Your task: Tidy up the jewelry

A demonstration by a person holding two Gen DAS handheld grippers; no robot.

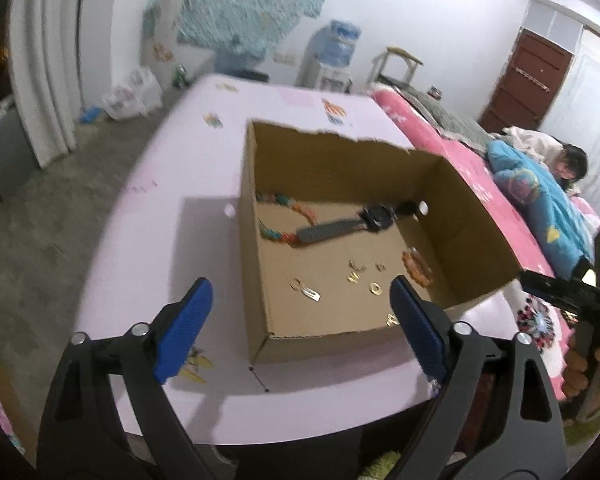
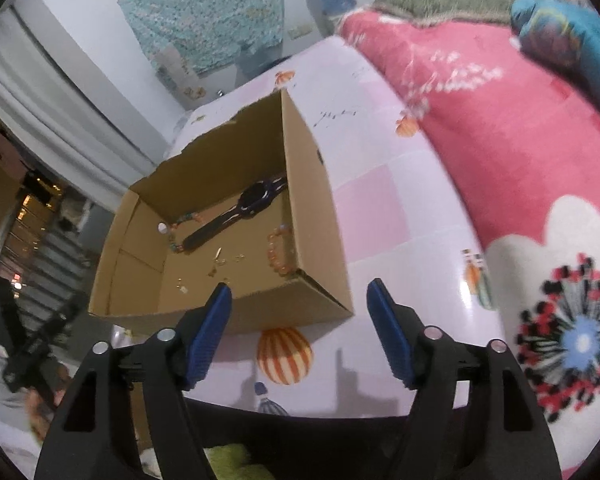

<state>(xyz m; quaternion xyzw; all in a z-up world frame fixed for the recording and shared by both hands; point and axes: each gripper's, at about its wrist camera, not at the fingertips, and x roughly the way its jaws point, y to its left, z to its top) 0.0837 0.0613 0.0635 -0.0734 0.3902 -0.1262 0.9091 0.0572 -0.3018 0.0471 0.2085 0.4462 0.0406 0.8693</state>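
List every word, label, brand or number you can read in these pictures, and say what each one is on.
None can be read.
Pen scribble on the pink table cover: handwriting, too blurred to read.
Watch face: dark, no digits visible.
Cardboard box: no print visible on its walls.
Water dispenser bottle: label too blurred to read.
Balloon pictures on the cover: drawings only, no lettering.
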